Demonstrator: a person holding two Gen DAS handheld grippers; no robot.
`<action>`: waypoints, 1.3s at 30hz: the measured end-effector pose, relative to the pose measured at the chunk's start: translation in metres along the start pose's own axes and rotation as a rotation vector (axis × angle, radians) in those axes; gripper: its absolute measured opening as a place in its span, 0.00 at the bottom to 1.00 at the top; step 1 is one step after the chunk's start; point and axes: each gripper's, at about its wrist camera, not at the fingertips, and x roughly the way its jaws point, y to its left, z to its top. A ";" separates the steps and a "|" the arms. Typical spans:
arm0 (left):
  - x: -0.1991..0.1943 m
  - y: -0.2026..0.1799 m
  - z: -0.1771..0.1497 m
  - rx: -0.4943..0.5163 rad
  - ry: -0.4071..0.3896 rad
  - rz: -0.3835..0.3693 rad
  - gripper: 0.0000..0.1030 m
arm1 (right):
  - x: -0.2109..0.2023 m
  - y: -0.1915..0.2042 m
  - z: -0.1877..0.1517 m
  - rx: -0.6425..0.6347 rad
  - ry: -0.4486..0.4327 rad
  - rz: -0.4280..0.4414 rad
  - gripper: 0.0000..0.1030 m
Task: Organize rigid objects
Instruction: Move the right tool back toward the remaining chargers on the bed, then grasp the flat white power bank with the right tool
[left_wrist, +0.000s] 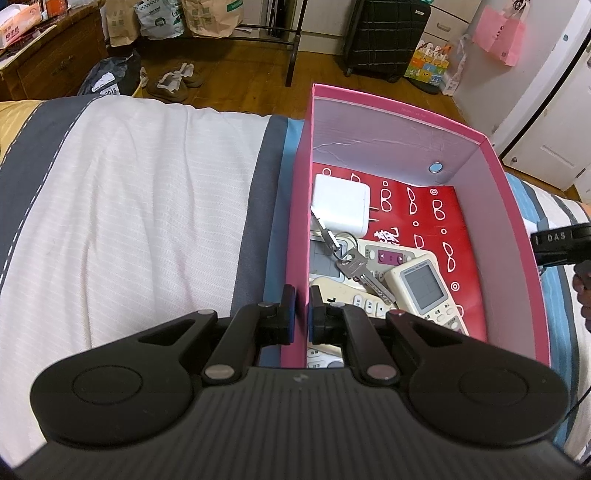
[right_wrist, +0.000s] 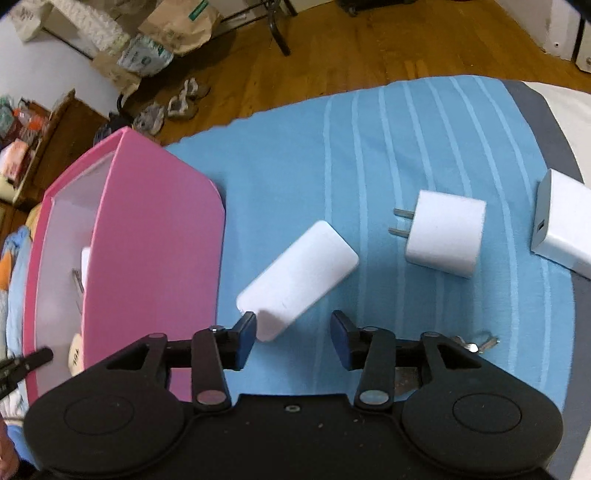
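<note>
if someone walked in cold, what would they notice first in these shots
Most likely the pink box on the bed, already holding a white charger, keys and remote controls, with the left claw clamped on its near wall. Next, the white things on the blue striped blanket beside the box: a flat white block at the open right claw, and a pronged plug past it.

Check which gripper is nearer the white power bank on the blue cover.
Right. The right gripper is open just short of the white power bank, one finger beside its near corner. The left gripper is shut on the pink box wall, away from it.
</note>
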 end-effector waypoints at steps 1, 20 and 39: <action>0.000 0.000 0.000 -0.002 0.000 0.001 0.05 | 0.001 -0.001 0.001 0.015 -0.012 0.009 0.59; -0.001 0.001 -0.001 0.007 -0.001 0.006 0.05 | -0.008 0.012 0.006 -0.203 -0.220 -0.075 0.02; 0.000 0.000 -0.003 0.010 0.000 0.010 0.05 | 0.032 0.029 0.011 -0.364 -0.171 -0.171 0.58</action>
